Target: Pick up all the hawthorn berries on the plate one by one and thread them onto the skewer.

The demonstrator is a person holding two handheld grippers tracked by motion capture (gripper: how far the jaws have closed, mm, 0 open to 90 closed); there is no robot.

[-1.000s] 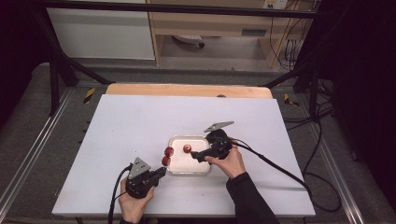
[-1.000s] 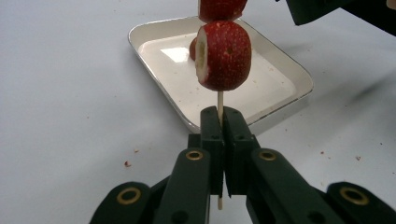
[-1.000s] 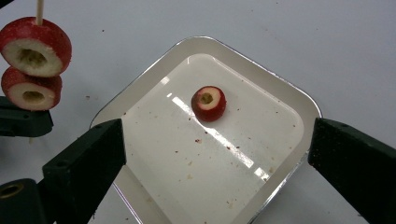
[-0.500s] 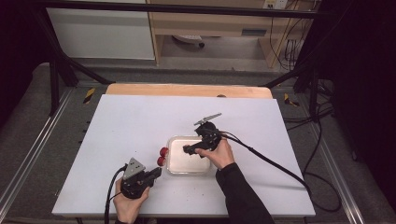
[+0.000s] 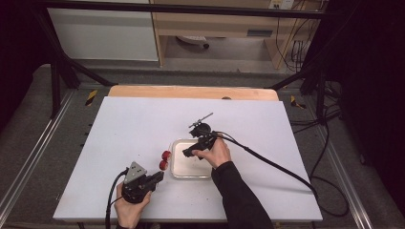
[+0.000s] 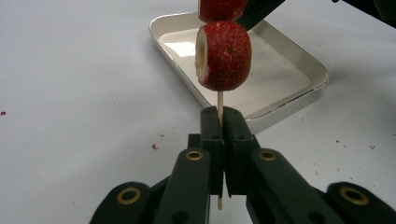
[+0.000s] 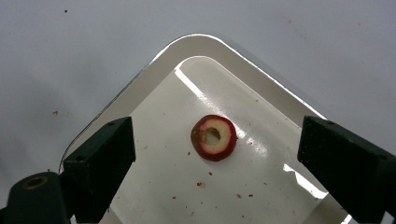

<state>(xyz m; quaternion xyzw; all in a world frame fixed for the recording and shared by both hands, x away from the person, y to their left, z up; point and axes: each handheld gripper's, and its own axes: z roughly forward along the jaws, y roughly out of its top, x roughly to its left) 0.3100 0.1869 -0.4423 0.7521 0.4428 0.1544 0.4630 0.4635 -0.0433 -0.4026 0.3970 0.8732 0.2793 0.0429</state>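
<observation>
Hand-held gripper (image 5: 187, 153) over white table (image 5: 133, 129); grey floor (image 5: 28, 109) around it

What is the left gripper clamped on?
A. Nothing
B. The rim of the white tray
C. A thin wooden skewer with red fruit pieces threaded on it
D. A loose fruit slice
C: in the left gripper view, the left gripper is shut on the skewer, which carries fruit pieces.

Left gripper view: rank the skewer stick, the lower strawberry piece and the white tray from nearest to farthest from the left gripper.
1. Skewer stick: clamped between the shut jaws of the left gripper.
2. Lower strawberry piece: threaded on the stick, just above the jaws.
3. White tray: on the table behind the strawberry, to the right.
</observation>
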